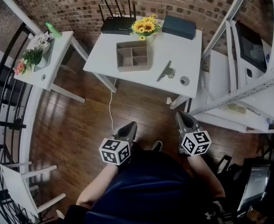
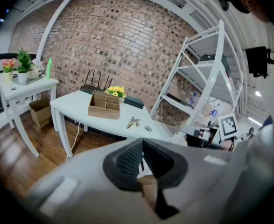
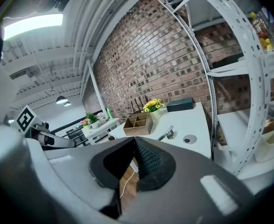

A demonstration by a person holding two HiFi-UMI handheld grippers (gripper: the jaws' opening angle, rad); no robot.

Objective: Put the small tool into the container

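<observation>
The small metal tool (image 1: 165, 72) lies on the white table (image 1: 127, 71), to the right of an open brown compartment box (image 1: 132, 56). Both grippers hang over the wooden floor, well short of the table's near edge. My left gripper (image 1: 130, 125) is shut with nothing in it, and my right gripper (image 1: 181, 115) is shut and empty too. In the left gripper view the jaws (image 2: 142, 142) meet, and the box (image 2: 104, 106) and tool (image 2: 132, 122) lie far ahead. The right gripper view shows its closed jaws (image 3: 135, 139), the box (image 3: 137, 123) and the tool (image 3: 167, 134).
On the table's far side stand a black router (image 1: 118, 24), a vase of sunflowers (image 1: 145, 27) and a dark box (image 1: 179, 27). A round hole (image 1: 184, 80) lies near the tool. A side table with plants (image 1: 38, 55) stands left, white shelving (image 1: 249, 78) right, a white chair (image 1: 20, 190) near left.
</observation>
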